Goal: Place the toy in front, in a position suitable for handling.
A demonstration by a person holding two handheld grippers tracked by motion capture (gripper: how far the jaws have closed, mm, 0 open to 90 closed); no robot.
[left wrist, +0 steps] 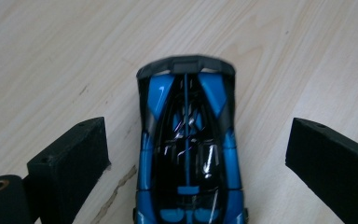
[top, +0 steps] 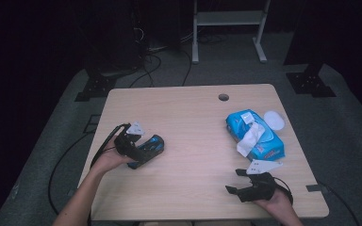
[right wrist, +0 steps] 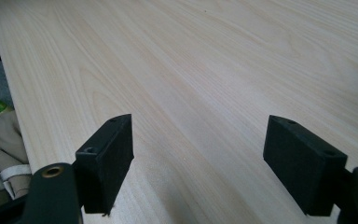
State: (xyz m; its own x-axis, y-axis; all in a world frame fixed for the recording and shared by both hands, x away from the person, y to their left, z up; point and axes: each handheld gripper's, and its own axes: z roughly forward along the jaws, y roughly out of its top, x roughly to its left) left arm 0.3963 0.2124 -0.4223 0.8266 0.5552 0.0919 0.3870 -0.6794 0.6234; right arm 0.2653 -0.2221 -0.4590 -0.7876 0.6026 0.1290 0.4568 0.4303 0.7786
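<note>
You are at the grasping step: your left gripper [left wrist: 186, 154] sits over the blue and black toy car [left wrist: 186, 149], which rests on the wooden table [top: 193, 141] towards its left side. In the left gripper view the 2 black jaws stand wide apart, 1 on each side of the car's body, with bare wood showing between each pad and the car. Nothing is clamped yet.

The next move, as I judge it, calls for you to close the jaws evenly on the car's flanks. The body is glossy and tapers towards the far end, so a squeeze at the widest part should hold best; a skewed squeeze could push the car sideways.

Your right gripper [right wrist: 198, 154] rests near the table's front right corner, its 2 jaws also spread, with nothing but bare wood between them. The blue pack of wet wipes [top: 255, 134], a white wipe [top: 250, 136] pulled partly out of its top, lies well apart from the car, just beyond the right gripper.

The near end of the car is cut off at the bottom of the left gripper view, and in the high view your hand and gripper cover part of it. The print on the pack is too small to read.
</note>
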